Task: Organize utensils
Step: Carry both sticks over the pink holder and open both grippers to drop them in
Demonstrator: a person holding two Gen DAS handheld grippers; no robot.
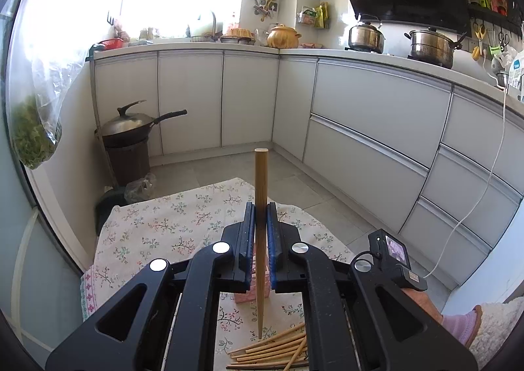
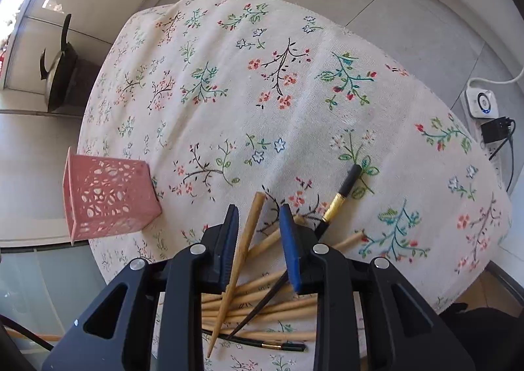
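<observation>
My left gripper (image 1: 261, 218) is shut on a wooden chopstick (image 1: 261, 181) and holds it upright above the pink perforated holder (image 1: 250, 295), which shows below the fingers. More wooden chopsticks (image 1: 271, 351) lie on the floral cloth below. In the right wrist view the right gripper (image 2: 260, 217) is open over the pile of wooden chopsticks (image 2: 258, 302); one wooden chopstick (image 2: 242, 249) lies between its fingers. Black chopsticks with gold bands (image 2: 340, 197) lie in the pile. The pink holder (image 2: 108, 197) stands at the table's left edge.
The table has a floral cloth (image 2: 262, 92). A power strip with a plug (image 2: 484, 108) lies on the floor at right. A wok on a brown bin (image 1: 127, 138) stands by the cabinets. The right gripper's camera body (image 1: 393, 256) shows in the left wrist view.
</observation>
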